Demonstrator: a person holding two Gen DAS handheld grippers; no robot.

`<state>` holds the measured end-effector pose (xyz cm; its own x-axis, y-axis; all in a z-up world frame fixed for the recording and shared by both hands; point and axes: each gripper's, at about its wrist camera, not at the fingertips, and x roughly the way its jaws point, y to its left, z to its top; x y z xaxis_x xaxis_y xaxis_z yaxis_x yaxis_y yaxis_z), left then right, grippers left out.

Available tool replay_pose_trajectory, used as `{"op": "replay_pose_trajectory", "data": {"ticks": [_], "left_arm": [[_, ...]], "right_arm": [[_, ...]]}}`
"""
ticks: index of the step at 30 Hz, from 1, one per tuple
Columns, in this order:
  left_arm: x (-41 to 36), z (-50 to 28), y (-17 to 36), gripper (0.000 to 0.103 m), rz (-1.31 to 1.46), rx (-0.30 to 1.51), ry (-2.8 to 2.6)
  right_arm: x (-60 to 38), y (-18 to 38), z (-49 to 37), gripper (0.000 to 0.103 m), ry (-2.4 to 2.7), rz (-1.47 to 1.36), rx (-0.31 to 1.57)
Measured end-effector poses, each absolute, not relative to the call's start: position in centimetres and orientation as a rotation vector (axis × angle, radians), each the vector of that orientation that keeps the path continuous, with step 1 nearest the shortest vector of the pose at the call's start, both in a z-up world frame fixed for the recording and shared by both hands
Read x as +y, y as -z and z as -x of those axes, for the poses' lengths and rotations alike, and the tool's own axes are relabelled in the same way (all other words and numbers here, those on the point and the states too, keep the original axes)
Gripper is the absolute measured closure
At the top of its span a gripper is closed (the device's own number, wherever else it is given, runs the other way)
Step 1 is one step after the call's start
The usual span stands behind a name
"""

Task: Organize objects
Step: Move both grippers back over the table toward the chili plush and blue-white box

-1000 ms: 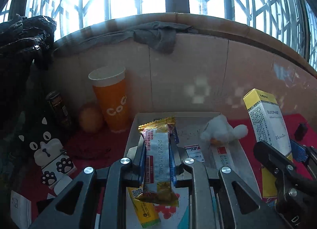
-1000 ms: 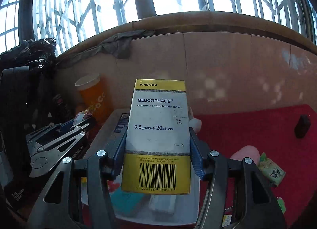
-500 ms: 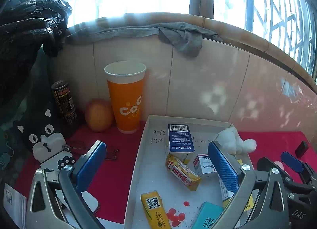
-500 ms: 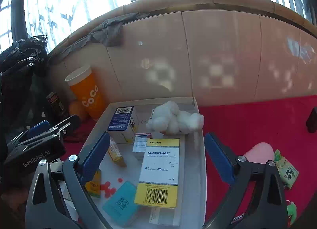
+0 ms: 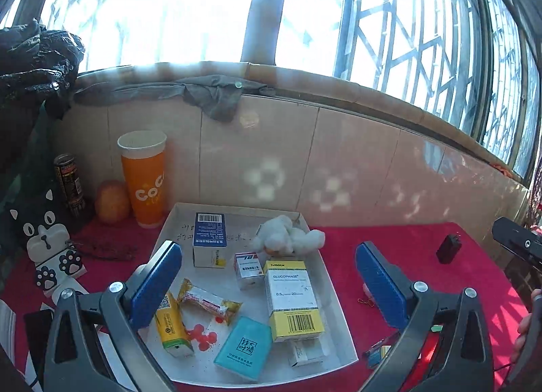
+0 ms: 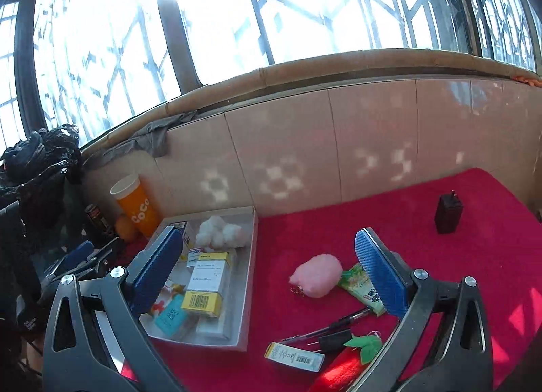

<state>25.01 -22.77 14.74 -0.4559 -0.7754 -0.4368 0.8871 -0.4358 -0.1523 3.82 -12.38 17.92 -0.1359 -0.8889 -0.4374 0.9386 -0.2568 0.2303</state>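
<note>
A white tray [image 5: 335, 297] on the red cloth holds several boxes. The yellow and white Glucophage box [image 5: 292, 297] lies flat in it, also in the right wrist view [image 6: 208, 278]. A gold snack bar [image 5: 210, 301], a blue box [image 5: 209, 238], a teal packet [image 5: 244, 351] and cotton balls [image 5: 288, 239] lie in the tray too. My left gripper [image 5: 267, 285] is open and empty above the tray. My right gripper [image 6: 267, 271] is open and empty above the tray's right edge [image 6: 250, 273].
An orange cup [image 5: 145, 177], a round orange fruit [image 5: 111, 200], a dark can [image 5: 69, 185] and a cat figure [image 5: 44, 243] stand at the back left. On the cloth lie a pink plush [image 6: 316, 275], green packet [image 6: 362, 287], pens [image 6: 325, 329], a small box [image 6: 294, 356] and a black block [image 6: 447, 210].
Both grippers opened and let go: the snack bar and the Glucophage box now lie in the tray. Both grippers have pulled back and up; the right one swung to the right.
</note>
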Motion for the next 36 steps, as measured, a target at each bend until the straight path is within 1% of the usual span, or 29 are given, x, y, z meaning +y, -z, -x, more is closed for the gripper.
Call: {"op": "replay_pose_trajectory", "data": {"ticks": [4,8,10,14,17,19,21,24,28,29,30,33,34,36], "left_arm": [[-20.2,-21.7,-11.4,0.000,-0.460,0.462,2.121],[-18.8,-18.0,-9.0,0.000,-0.631,0.374,2.237],[-18.5,-15.7,-8.6,0.000,-0.730,0.296,2.327],[-16.9,-11.4,-7.3,0.000,-0.924,0.125,2.499],[-15.8,-8.9,-5.8,0.000,-1.024,0.065,2.601],[-15.8,-7.5,-4.7,0.000,-1.081,0.040,2.594],[-15.8,-6.7,-3.9,0.000,-1.116,0.057,2.591],[-16.0,-6.4,-3.1,0.000,-1.150,0.144,2.639],[-15.0,-7.5,-2.2,0.000,-1.222,0.236,2.711],[-14.8,-8.1,-2.0,0.000,-1.245,0.292,2.723],[-14.5,-9.0,-2.3,0.000,-1.209,0.317,2.734],[-14.1,-12.3,-2.8,0.000,-1.100,0.541,2.742],[-13.9,-13.2,-2.8,0.000,-1.060,0.568,2.713],[-13.4,-14.9,-2.7,0.000,-1.003,0.545,2.647]], "right_arm": [[-9.0,-15.1,-1.1,0.000,1.765,-0.626,0.159],[-7.5,-10.3,2.0,0.000,1.782,-0.764,0.213],[-6.6,-9.2,3.7,0.000,1.769,-0.841,0.182],[-3.6,-8.7,5.6,0.000,1.788,-0.870,0.072],[-2.0,-7.8,6.3,0.000,1.792,-0.921,0.021],[-1.4,-7.5,6.6,0.000,1.799,-0.938,0.032],[-0.5,-7.8,6.9,0.000,1.821,-0.933,0.031],[0.8,-8.3,7.3,0.000,1.853,-0.917,-0.001],[1.3,-8.0,7.7,0.000,1.855,-0.933,-0.030],[1.2,-7.9,7.6,0.000,1.844,-0.938,-0.029],[0.9,-7.8,7.5,0.000,1.834,-0.941,-0.021],[-0.4,-7.6,7.0,0.000,1.785,-0.945,0.011],[-0.9,-7.6,6.7,0.000,1.766,-0.942,0.025],[-1.9,-7.2,6.1,0.000,1.746,-0.933,0.060]]}}
